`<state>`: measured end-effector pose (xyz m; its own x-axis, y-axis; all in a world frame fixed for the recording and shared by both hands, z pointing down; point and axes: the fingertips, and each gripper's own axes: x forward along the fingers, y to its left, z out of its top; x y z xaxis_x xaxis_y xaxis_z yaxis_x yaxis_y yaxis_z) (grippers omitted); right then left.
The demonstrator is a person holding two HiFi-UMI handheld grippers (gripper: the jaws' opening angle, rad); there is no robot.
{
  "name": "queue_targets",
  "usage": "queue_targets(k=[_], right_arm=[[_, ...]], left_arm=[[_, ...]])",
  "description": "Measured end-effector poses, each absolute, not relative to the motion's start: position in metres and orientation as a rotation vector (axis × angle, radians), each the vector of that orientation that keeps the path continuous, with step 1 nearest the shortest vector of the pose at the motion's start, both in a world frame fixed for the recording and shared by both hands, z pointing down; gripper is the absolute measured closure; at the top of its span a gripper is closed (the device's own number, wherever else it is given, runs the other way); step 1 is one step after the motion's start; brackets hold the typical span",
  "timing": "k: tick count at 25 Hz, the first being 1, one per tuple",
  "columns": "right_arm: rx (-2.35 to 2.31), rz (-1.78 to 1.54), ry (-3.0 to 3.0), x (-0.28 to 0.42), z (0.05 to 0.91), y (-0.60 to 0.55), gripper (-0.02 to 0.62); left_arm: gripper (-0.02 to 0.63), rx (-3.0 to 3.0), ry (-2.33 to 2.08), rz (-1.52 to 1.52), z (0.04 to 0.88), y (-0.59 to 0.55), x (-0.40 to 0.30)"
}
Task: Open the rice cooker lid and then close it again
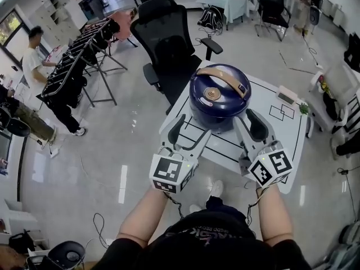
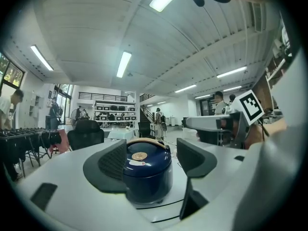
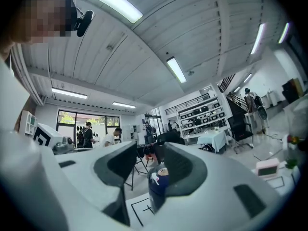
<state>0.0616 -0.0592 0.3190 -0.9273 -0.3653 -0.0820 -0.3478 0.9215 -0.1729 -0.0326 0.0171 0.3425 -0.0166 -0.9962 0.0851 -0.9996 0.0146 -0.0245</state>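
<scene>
The navy rice cooker point(image 1: 219, 97) sits with its lid point(image 1: 216, 86) shut, mid-way along the white surface point(image 1: 281, 136). The left tool point(image 1: 188, 138) and right tool point(image 1: 248, 129) gape wide and empty, flanking the cooker's near side, probably poised for the lid.

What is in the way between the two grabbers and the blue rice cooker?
Nothing that shows. The left gripper and the right gripper, jaws apart and empty, are just short of the rice cooker on the white table, with only bare tabletop between.
</scene>
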Motion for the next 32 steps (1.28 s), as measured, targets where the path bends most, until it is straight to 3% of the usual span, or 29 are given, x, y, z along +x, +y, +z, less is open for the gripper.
queue_targets(k=[32], right_arm=[[-0.656, -0.247, 2.902, 0.069, 0.303, -0.225, 0.433]], left_arm=[[0.284, 2.321, -2.184, 0.192, 0.318, -0.154, -0.034]])
